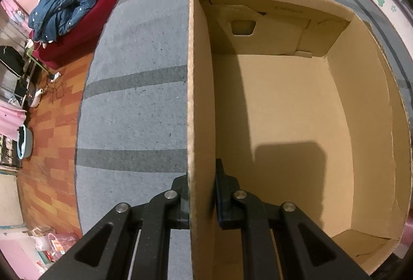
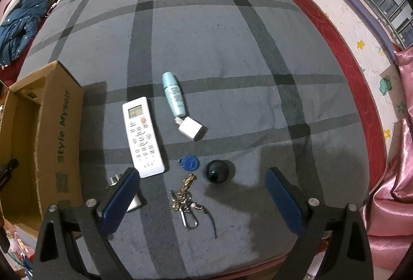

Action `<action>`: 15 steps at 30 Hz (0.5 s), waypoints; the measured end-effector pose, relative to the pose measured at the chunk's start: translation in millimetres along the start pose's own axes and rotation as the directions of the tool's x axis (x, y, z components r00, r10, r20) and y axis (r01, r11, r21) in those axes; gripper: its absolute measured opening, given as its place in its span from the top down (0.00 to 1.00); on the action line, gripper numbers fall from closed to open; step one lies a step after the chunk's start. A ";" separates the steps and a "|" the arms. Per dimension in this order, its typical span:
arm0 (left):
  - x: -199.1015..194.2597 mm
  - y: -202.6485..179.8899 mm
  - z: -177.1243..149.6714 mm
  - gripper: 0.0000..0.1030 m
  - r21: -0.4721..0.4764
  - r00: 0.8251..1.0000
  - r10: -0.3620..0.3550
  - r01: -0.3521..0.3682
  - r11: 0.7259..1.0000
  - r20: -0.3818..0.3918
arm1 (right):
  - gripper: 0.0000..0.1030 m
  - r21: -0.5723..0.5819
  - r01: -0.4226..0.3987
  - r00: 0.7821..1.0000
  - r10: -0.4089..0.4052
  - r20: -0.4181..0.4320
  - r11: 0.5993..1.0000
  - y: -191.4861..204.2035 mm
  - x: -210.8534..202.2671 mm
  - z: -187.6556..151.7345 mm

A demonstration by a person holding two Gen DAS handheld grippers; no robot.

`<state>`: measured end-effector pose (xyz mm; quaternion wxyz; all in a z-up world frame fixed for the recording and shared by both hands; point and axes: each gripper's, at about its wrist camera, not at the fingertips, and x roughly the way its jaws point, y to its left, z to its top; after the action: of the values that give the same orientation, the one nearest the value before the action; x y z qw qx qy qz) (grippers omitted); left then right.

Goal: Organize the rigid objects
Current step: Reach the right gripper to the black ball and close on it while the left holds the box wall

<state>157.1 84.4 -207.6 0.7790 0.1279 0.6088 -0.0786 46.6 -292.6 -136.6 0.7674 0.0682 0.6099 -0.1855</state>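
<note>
**A:** Left wrist view first: the left gripper [image 1: 201, 198] is pinched onto the near wall of the cardboard box [image 1: 201, 104], one finger outside, one inside, the wall sandwiched between them. The box sits on the grey checked bedspread [image 1: 134, 104], and I see nothing on the part of its floor that shows.

**B:** So it's steadying the box. And the other hand?

**A:** In the right wrist view the right gripper [image 2: 202, 200] is spread wide, pointing steeply down, with the keychain [image 2: 185, 200] between its fingers but untouched. At its twelve o'clock lie a blue tag [image 2: 189, 163] and, toward one o'clock, a dark ball [image 2: 218, 171]. The white remote [image 2: 142, 136] is at eleven, and beyond it a pale blue bottle [image 2: 173, 94] and a white charger plug [image 2: 190, 128]. Something half hidden lies under the left finger, perhaps another plug; I can't tell.

**B:** Which step, then?

**A:** I'd judge the start of sorting: box braced, first pick-up being lined up, nothing packed yet. The box stands at nine o'clock of the right gripper.

**B:** And the next move?

**A:** Probably lowering onto the keychain and closing at its thicker middle, since the loose rings could slip, then carrying it left over the box wall.
</note>
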 end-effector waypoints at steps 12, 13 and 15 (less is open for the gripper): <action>1.0 4.5 1.2 0.88 -0.050 1.000 -0.019 0.018 0.999 -0.011 | 0.08 -0.001 0.015 0.999 -0.015 -0.046 1.000 -18.3 47.6 -5.9; 1.5 6.0 1.3 0.88 -0.062 1.000 -0.023 0.022 0.998 -0.014 | 0.08 -0.003 0.019 0.998 -0.019 -0.056 1.000 -19.1 53.2 -6.5; 0.7 4.0 1.1 0.88 -0.052 1.000 -0.015 0.014 0.999 -0.009 | 0.10 -0.003 0.019 0.997 -0.019 -0.075 1.000 -22.1 65.5 -7.8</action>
<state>159.4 87.9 -207.6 0.7786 0.1035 0.6152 -0.0677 43.6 -323.6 -198.8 0.7421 0.0685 0.6392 -0.1897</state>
